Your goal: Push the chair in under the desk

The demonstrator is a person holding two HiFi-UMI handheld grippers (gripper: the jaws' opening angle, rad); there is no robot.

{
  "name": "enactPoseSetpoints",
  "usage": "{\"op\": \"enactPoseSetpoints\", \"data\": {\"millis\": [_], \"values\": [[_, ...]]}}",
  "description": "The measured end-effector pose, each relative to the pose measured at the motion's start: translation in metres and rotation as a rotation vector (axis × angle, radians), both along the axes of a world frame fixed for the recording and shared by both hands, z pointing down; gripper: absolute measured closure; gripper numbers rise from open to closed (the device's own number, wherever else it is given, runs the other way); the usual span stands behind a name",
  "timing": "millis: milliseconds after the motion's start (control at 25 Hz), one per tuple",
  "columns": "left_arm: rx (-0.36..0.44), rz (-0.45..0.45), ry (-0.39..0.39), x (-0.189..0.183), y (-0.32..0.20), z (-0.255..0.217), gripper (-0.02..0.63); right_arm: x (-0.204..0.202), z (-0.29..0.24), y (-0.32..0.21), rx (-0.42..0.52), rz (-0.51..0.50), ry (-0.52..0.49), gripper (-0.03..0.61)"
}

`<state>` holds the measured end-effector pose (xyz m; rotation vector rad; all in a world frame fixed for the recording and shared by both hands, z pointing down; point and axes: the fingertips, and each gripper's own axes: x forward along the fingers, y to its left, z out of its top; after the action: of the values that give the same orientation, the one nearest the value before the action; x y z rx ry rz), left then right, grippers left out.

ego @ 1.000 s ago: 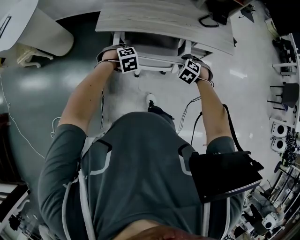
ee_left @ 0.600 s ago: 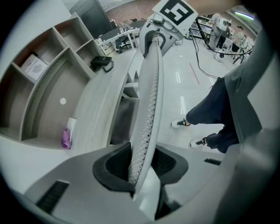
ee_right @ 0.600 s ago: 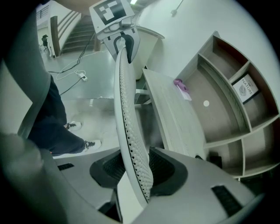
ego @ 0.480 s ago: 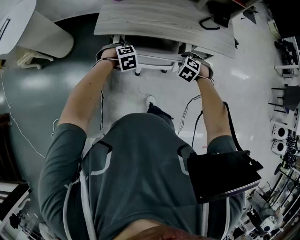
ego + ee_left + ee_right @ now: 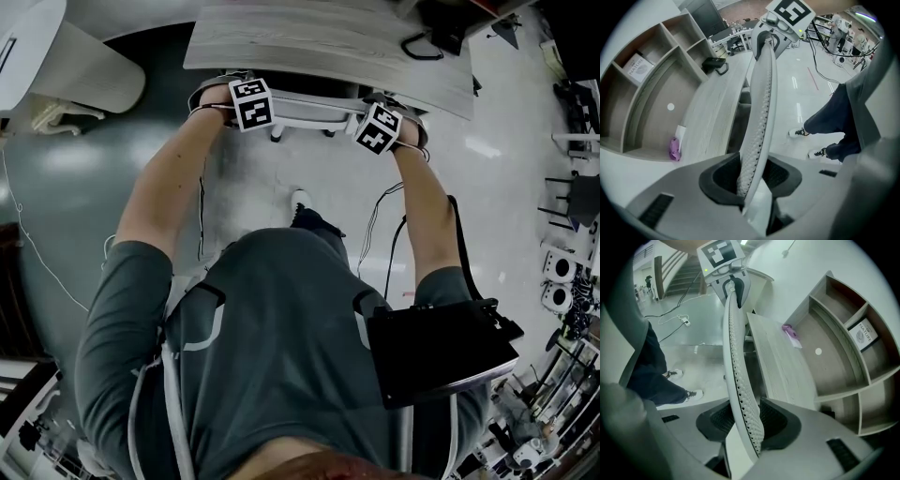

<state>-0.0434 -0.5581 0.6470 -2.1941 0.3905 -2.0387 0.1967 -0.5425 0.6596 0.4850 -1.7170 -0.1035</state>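
Viewed from above: white mesh chair (image 5: 309, 111) drawn up to the near edge of a pale wood-grain desk (image 5: 328, 42), seat hidden beneath the top. Only the upper rail of the backrest (image 5: 323, 117) showing on the near side. Left tool (image 5: 251, 101) clamped on the left end of that rail, right tool (image 5: 379, 127) on the right end. Both arms stretched forward toward the desk, and a white shoe (image 5: 300, 200) on the grey floor (image 5: 84, 187) below.

In the left gripper view: thin perforated edge of the backrest (image 5: 761, 108) rising straight out from between the dark pads of the left tool (image 5: 752, 180). Pads pressed against both faces, jaws held at a middling width by the backrest's thickness. Right tool (image 5: 787, 11) gripping the far end of the same rail, marker cube on top. Desk (image 5: 717, 108) just left of the backrest, carrying a black object (image 5: 715, 64) at its far end. Shelf unit (image 5: 651, 93) beyond the desk, with a small purple item (image 5: 675, 148) at its foot and a book (image 5: 638, 65) in an upper compartment.

In the right gripper view: the mirror picture. Backrest (image 5: 736, 357) gripped the same way between the pads of the right tool (image 5: 745, 423), jaws part-way closed on it. Left tool (image 5: 719, 254) at the far end of the rail. Desk (image 5: 780, 362) close on the right, purple item (image 5: 789, 329) lying on its far part.
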Motion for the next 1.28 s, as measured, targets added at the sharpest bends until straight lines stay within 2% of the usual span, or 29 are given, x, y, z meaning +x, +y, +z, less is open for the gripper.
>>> {"op": "enactPoseSetpoints", "data": {"millis": [440,760,960,1120,1280], "values": [[-0.038,-0.017,-0.023,-0.001,-0.009,0.004,0.482,-0.001,0.002,-0.009,-0.025,-0.036,-0.024,0.422],[0.043,-0.053,0.02,0.001,-0.006,-0.003,0.457,0.0,-0.001,-0.005,0.0,-0.008,-0.029,0.408],[0.099,-0.153,0.104,-0.013,-0.003,-0.025,0.442,-0.002,-0.021,0.002,0.042,0.072,-0.102,0.396],[0.127,-0.264,0.257,-0.025,0.006,-0.051,0.442,-0.007,-0.049,0.016,0.091,0.115,-0.153,0.396],[0.146,-0.35,0.402,-0.039,0.029,-0.072,0.442,-0.024,-0.081,0.038,0.134,0.208,-0.264,0.397]]}}
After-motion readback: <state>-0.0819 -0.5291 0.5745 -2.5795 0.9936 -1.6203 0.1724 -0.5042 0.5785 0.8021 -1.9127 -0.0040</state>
